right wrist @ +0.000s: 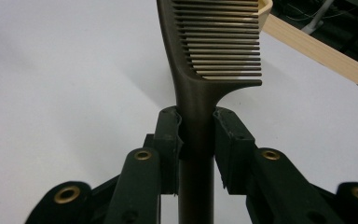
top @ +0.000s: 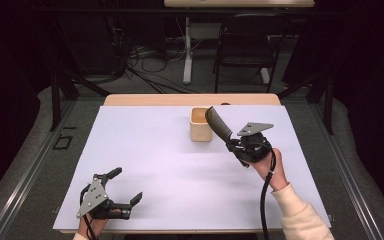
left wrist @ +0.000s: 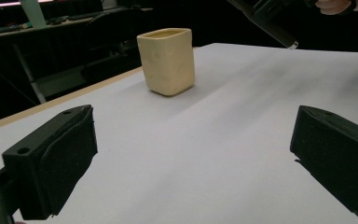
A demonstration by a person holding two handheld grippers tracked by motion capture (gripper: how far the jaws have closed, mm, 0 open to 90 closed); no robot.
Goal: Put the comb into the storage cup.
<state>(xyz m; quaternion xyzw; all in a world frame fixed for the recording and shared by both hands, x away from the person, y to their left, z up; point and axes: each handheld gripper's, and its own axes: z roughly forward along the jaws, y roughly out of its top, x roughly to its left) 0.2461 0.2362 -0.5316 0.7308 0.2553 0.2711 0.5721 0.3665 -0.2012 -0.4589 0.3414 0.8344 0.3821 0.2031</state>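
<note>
A dark brown comb (top: 217,122) is held by its handle in my right gripper (top: 231,144), raised above the white table, its toothed end over the rim of a small tan square cup (top: 200,125). In the right gripper view the jaws clamp the comb's handle (right wrist: 196,105) from both sides, and the cup's rim (right wrist: 265,7) peeks out behind the teeth. My left gripper (top: 127,186) rests near the table's front left, open, with nothing between its fingers (left wrist: 56,158). The left gripper view has the cup (left wrist: 167,59) standing upright ahead and the comb's handle end (left wrist: 272,28) at the top right.
The white sheet (top: 145,165) covers a wooden table whose far edge (top: 190,99) shows behind the cup. Beyond stand a dark chair (top: 244,47), a desk leg (top: 187,50) and floor cables (top: 150,62). Black curtains close both sides.
</note>
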